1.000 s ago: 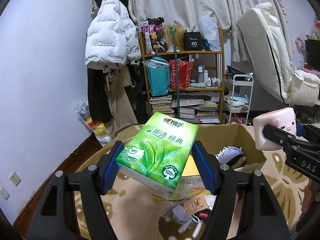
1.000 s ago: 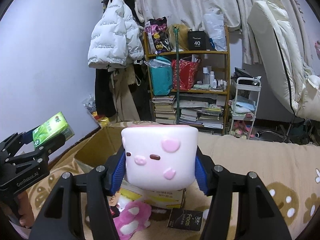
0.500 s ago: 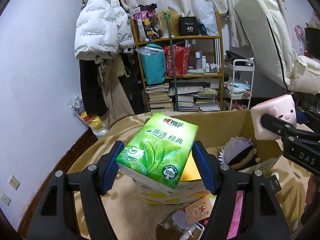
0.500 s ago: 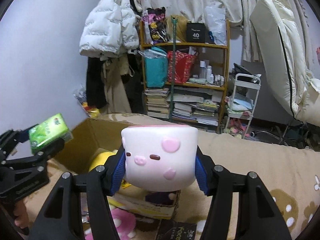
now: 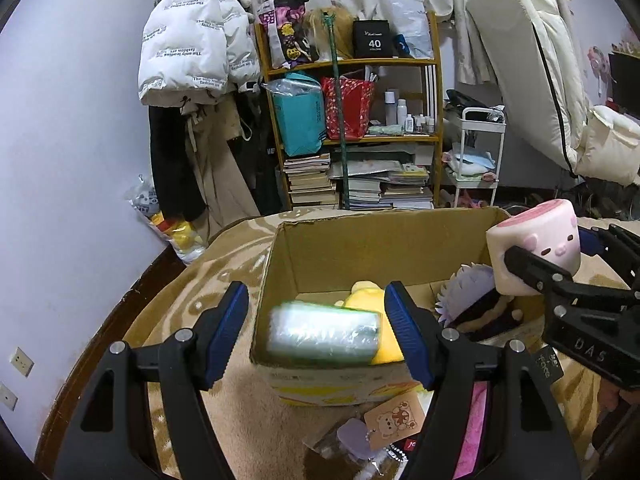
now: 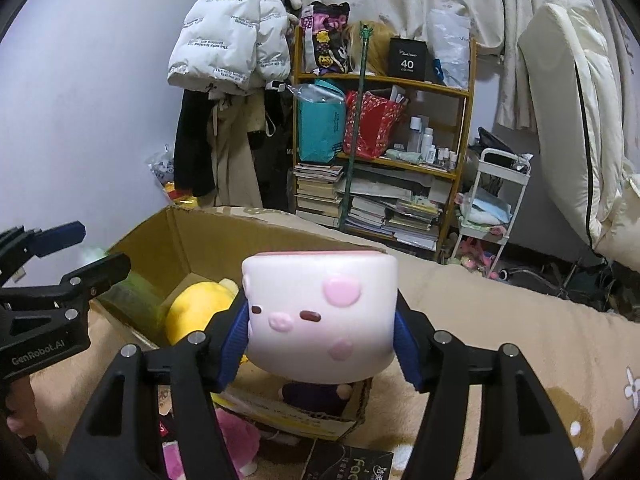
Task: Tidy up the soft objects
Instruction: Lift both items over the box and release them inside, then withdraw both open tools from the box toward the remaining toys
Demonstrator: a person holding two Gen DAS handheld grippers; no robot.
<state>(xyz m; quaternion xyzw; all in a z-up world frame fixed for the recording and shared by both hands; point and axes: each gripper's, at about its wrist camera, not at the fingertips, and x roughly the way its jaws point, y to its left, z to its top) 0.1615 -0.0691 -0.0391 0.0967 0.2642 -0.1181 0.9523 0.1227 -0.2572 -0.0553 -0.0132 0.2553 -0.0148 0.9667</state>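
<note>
A cardboard box (image 5: 332,248) stands open on the beige blanket. My left gripper (image 5: 316,334) is open above the box's near left corner. The green tissue pack (image 5: 324,338), blurred, is free between its fingers, dropping into the box beside a yellow plush (image 5: 386,344). My right gripper (image 6: 322,338) is shut on a white and pink pig squishy (image 6: 320,312), held over the box's right side; the squishy also shows in the left wrist view (image 5: 536,252). A purple-haired doll (image 5: 472,304) lies in the box.
A pink plush (image 6: 236,436), a black packet (image 6: 352,464) and a bear tag (image 5: 394,418) lie on the blanket in front of the box. A cluttered shelf (image 5: 360,128), a white cart (image 5: 478,152) and hanging coats (image 5: 192,64) stand behind.
My left gripper has opened and let go of the green tissue pack, which now falls into the box. Both grippers have moved forward and lower over the box.
</note>
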